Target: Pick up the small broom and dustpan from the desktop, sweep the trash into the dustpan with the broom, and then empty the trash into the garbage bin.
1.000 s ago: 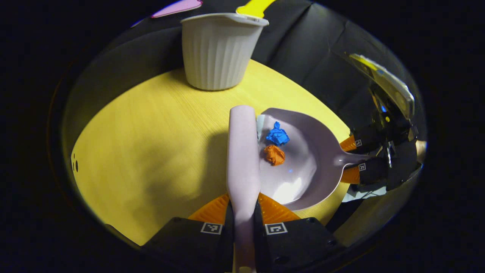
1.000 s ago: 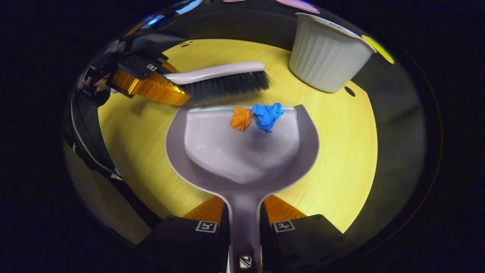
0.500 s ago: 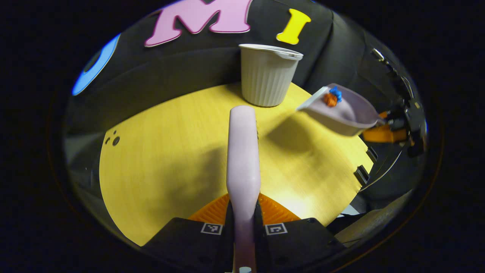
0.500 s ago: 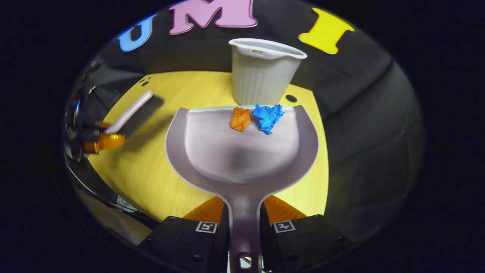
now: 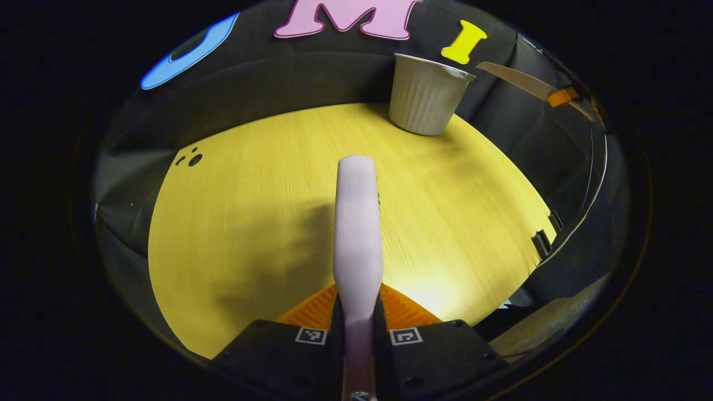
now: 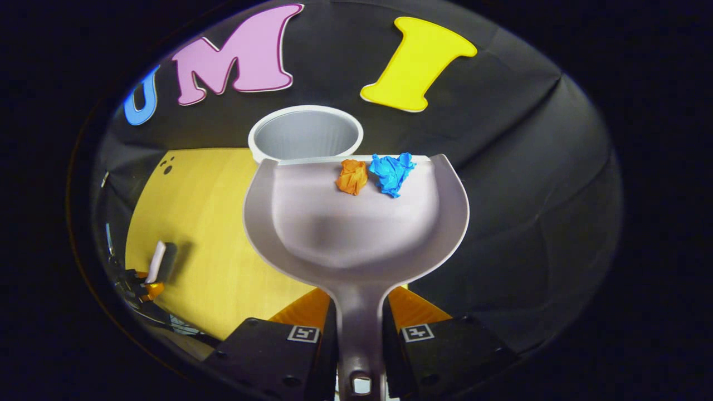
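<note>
In the right gripper view, the right gripper (image 6: 359, 328) pinches the smooth, flat handle of the pale lilac plastic dustpan (image 6: 356, 234), whose rounded scoop fills the frame's centre. A crumpled orange paper ball (image 6: 352, 176) and a crumpled blue paper ball (image 6: 392, 173) sit touching at its straight front lip. Just beyond that lip, upper centre, gapes the round mouth of the ribbed white garbage bin (image 6: 305, 133).

In the left gripper view, the left gripper (image 5: 357, 317) clamps the glossy, rounded back of the small broom (image 5: 357, 223), above the yellow wood-grain desktop (image 5: 250, 211). The bin (image 5: 426, 94) stands at upper right.
</note>
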### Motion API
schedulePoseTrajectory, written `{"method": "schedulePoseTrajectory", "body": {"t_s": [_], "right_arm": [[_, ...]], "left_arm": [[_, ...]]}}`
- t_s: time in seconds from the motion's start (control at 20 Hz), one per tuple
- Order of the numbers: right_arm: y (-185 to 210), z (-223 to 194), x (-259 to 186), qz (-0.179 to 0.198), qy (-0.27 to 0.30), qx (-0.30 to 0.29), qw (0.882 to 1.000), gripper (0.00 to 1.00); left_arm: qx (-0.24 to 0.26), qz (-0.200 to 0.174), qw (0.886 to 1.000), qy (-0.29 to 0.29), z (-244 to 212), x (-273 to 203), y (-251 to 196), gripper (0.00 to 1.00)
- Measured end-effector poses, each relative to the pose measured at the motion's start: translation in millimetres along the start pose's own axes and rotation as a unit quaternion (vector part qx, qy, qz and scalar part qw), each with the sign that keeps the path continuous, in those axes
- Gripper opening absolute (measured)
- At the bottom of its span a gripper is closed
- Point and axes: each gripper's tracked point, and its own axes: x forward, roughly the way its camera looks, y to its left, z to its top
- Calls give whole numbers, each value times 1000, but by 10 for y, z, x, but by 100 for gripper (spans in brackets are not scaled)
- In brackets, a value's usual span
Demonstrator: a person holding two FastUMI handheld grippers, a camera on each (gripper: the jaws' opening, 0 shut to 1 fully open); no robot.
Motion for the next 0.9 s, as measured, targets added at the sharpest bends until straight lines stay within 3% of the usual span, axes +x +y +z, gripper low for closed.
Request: {"method": "schedulePoseTrajectory", "body": {"t_s": [0.3,0.65,0.9], "right_arm": [[-167,886,256,-51,22,-61,997,38],[-78,1160,495,-100,63,-157,980,38],[-48,1175,536,-98,85,-192,973,38]], "left_arm": [[-15,3,1000,-1,-184,-94,179,24],[-24,13,1000,-2,-349,-187,296,24],[-44,20,999,7,-513,-168,300,29]]}}
